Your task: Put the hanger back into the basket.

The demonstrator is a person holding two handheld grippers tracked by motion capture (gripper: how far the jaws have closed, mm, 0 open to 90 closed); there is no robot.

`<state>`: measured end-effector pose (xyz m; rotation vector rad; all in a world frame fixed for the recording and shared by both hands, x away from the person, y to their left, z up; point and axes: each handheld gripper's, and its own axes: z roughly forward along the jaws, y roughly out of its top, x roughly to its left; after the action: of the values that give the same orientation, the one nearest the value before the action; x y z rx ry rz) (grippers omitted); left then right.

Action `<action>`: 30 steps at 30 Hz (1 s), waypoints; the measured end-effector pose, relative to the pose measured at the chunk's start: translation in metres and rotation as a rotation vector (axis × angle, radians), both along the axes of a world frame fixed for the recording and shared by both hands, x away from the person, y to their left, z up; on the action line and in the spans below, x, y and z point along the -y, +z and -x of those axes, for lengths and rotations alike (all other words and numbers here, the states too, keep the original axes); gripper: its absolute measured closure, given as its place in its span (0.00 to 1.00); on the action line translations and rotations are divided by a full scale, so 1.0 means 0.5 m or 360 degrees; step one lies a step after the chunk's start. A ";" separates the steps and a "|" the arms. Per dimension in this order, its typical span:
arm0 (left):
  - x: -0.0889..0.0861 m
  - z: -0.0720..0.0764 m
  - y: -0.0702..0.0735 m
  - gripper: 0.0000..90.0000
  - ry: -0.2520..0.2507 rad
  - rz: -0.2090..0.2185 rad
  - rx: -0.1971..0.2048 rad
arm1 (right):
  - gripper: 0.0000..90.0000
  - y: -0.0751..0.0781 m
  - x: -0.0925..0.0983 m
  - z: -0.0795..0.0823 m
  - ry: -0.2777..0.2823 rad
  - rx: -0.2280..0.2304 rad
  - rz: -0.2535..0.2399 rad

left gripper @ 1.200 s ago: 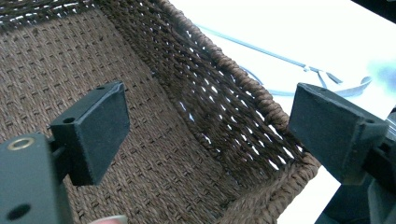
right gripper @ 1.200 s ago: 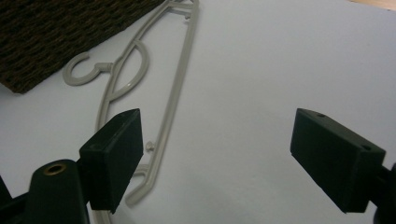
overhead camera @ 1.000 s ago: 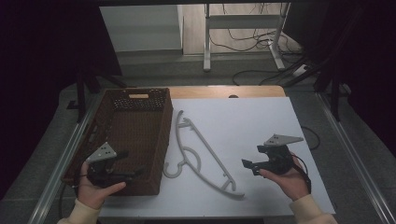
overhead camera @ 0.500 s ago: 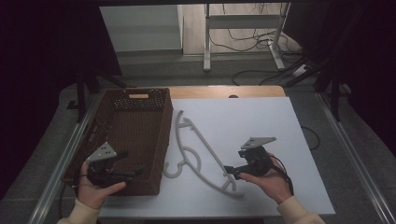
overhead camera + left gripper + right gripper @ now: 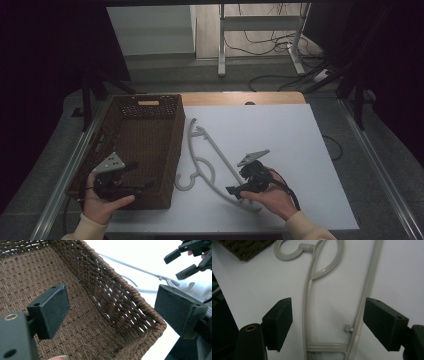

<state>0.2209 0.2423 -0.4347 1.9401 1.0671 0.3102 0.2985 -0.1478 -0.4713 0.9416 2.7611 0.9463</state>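
A grey plastic hanger (image 5: 210, 155) lies flat on the white table, right of a brown wicker basket (image 5: 145, 140). My right gripper (image 5: 238, 182) hovers low over the hanger's near end, pointing left. In the right gripper view the hanger's two bars (image 5: 308, 302) run between its open jaws (image 5: 328, 320); the jaws have just been closing a little, and the pads touch nothing. My left gripper (image 5: 142, 176) is held open over the basket's near right corner (image 5: 130, 305), nothing in its jaws (image 5: 112, 307). The right gripper (image 5: 185, 258) shows beyond.
The basket's corner (image 5: 244, 248) lies just past the hanger's hook. White tabletop (image 5: 285, 135) stretches to the right and far side, ending in a wooden strip (image 5: 240, 98). Metal rails (image 5: 380, 170) flank the table; cables (image 5: 270, 40) lie on the floor beyond.
The right gripper has moved left and down, from beside the hanger to over its near end. The left gripper has stayed over the basket.
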 end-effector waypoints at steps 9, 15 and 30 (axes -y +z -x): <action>-0.001 0.000 0.000 0.14 0.0017 -0.0004 -0.0003 | 0.35 -0.027 -0.044 0.010 0.0099 -0.0128 0.0165; -0.004 0.001 0.000 0.14 0.0022 -0.0003 -0.0002 | 0.46 -0.041 -0.065 0.019 0.0132 -0.0190 0.0276; -0.006 -0.001 0.000 0.14 0.0022 -0.0002 -0.0005 | 0.80 -0.056 -0.092 0.031 0.0160 -0.0136 0.0593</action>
<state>0.2212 0.2452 -0.4347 1.9354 1.0832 0.3154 0.2828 -0.1016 -0.4991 0.8030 2.9301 0.3818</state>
